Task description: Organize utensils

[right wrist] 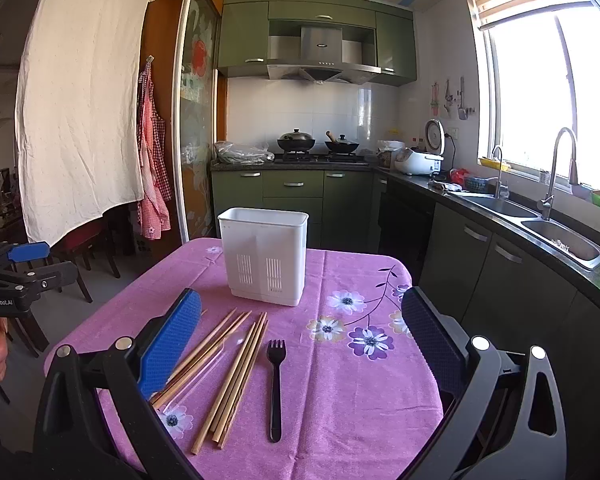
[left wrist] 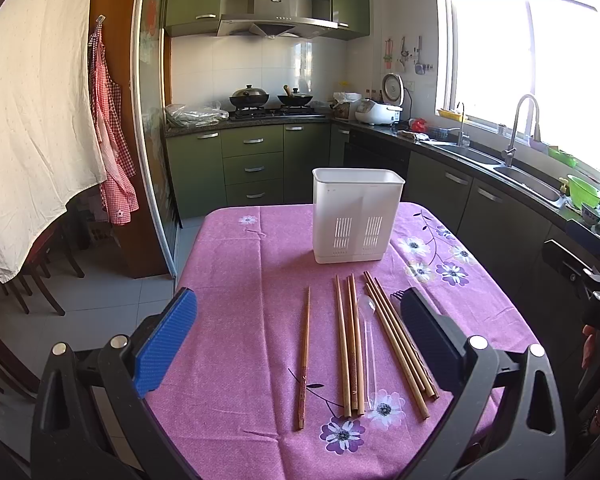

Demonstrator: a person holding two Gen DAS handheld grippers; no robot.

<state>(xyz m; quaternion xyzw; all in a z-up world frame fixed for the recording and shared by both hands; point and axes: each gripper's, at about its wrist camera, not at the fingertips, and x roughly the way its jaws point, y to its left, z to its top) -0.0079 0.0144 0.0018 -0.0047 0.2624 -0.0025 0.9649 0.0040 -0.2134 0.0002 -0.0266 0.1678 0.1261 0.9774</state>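
The desk (left wrist: 236, 264), draped in a pink flowered cloth, fills the lower middle of both views and carries everything the task concerns. Toward its far edge, centre of the left wrist frame, stands the white utensil holder (left wrist: 356, 220), upright, with slotted vents low on its front wall and nothing visible above its rim. Below it in the frame, the wooden chopsticks (left wrist: 350, 344) lie loose on the cloth in a rough row, one stick apart at the left, the others in two bunches. Between those bunches rests a clear plastic spoon (left wrist: 369, 320), hard to make out against the cloth. The black fork (right wrist: 275, 384) lies just right of the chopsticks in the right wrist view, tines toward the holder. The left gripper (left wrist: 298, 322) and the right gripper (right wrist: 302, 334) both hover over the near edge, fingers spread wide and holding nothing. The sorting looks not yet begun: no utensil is in the holder. The next move probably calls for lowering one gripper over a single item, the fork or the lone chopstick being the easiest, and closing squarely on its shaft before lifting it to the holder.
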